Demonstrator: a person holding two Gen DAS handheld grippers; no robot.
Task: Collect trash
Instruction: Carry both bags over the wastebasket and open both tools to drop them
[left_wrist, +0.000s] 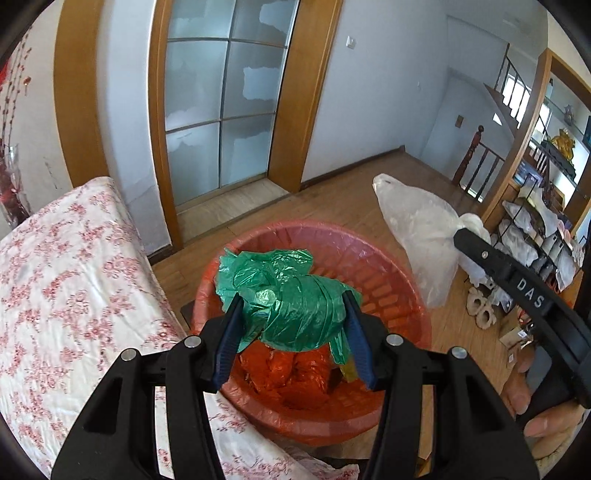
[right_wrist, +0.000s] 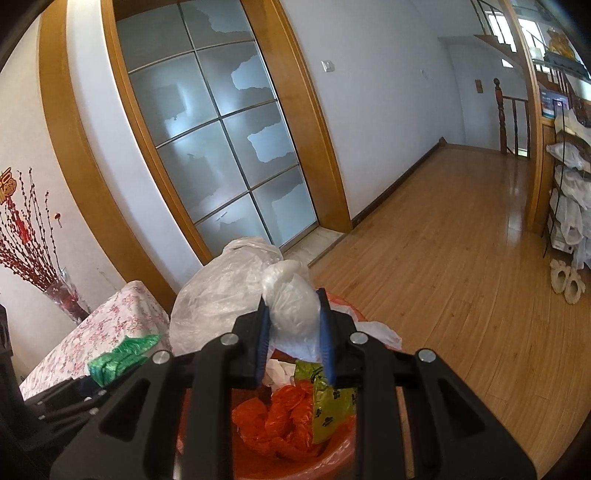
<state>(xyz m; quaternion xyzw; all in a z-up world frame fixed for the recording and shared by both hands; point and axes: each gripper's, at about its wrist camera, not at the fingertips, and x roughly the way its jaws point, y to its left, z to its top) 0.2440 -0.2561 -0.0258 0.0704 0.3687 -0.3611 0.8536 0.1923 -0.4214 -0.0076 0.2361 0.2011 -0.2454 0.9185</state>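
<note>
The left gripper (left_wrist: 291, 314) pinched a green plastic bag (left_wrist: 284, 295) above the red basket (left_wrist: 388, 295); the right gripper (right_wrist: 293, 332) clamped a clear plastic bag (right_wrist: 291, 314) at its two o'clock. Orange wrappers (right_wrist: 284, 417) already lay inside; both bags remained undropped.

Green bag (left_wrist: 288, 299), translucent white bag (right_wrist: 291, 314), red bin (left_wrist: 391, 295), pink-flowered white cloth (left_wrist: 66, 280), blue-padded black claws
</note>
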